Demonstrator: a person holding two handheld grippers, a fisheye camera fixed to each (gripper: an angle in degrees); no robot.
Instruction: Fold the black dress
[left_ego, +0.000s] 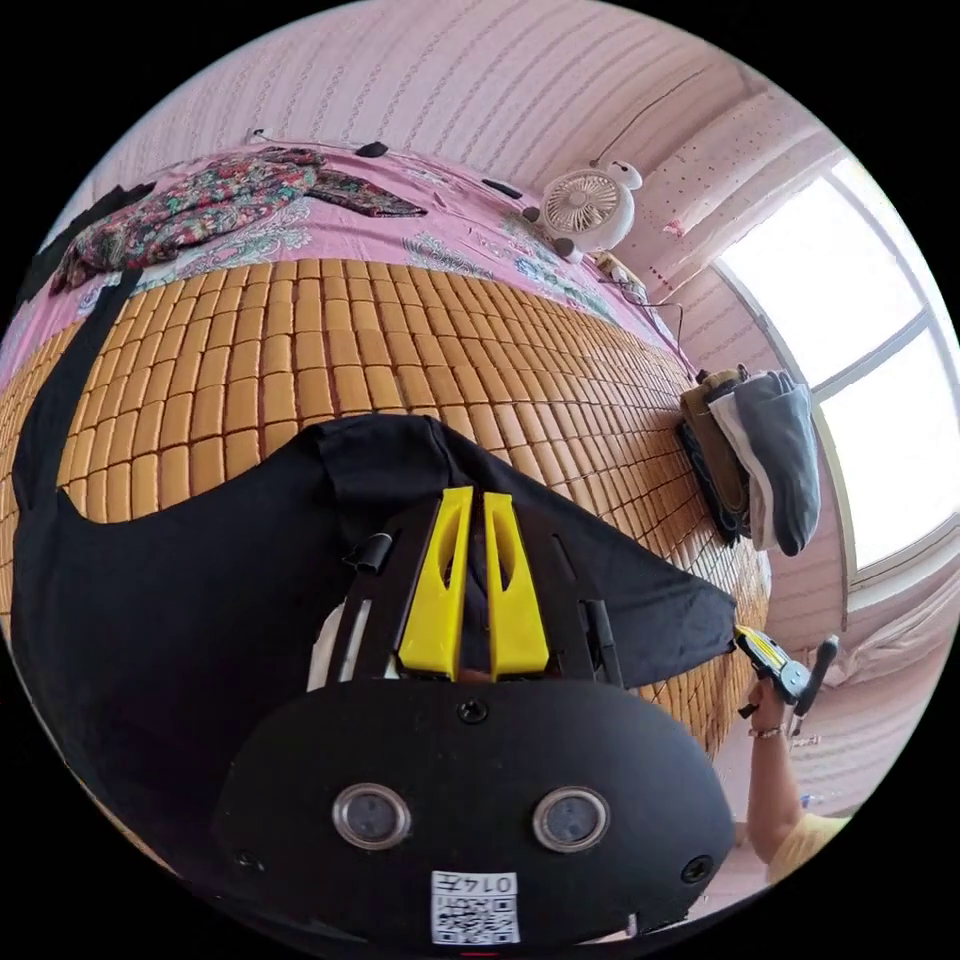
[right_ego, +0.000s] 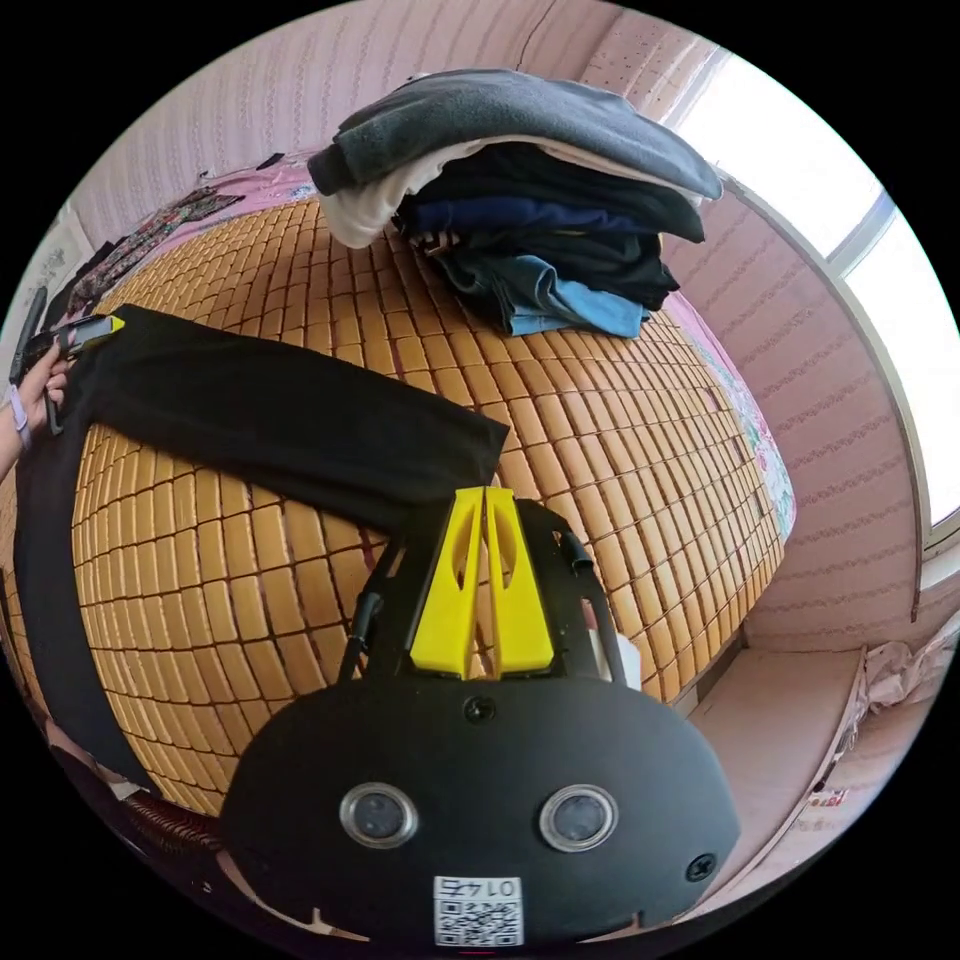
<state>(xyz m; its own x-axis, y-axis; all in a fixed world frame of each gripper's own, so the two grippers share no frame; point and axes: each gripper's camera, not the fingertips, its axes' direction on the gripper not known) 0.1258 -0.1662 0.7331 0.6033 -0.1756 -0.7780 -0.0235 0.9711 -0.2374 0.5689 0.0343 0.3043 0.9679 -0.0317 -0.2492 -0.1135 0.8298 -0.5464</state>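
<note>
Here, the black dress (right_ego: 290, 420) lies on the bamboo mat (right_ego: 600, 420) that covers the bed, spread along the mat's near edge, with part of it draping over that edge. Left gripper (left_ego: 478, 500): yellow jaws drawn nearly together with dark cloth between them, apparently clamped on a corner of the dress. Right gripper (right_ego: 485, 497): jaws pressed together at the dress's other end corner; whether cloth sits between them, cannot tell. In the left gripper view the right gripper appears at the far tip of the fabric, which is pulled to a point there.

Handling judgement: thin, limp, light cloth; sags between holds, no stiffness, likely slides easily over the smooth mat tiles. Best taken at corners or hem edges, kept taut between both grips to avoid bunching.

Folded clothes stack (right_ego: 520, 200) sits toward the mat's far corner. Patterned garment (left_ego: 200, 200) lies on the pink sheet (left_ego: 450, 220) beyond the mat's far edge, with a small fan (left_ego: 585, 205) nearby.
</note>
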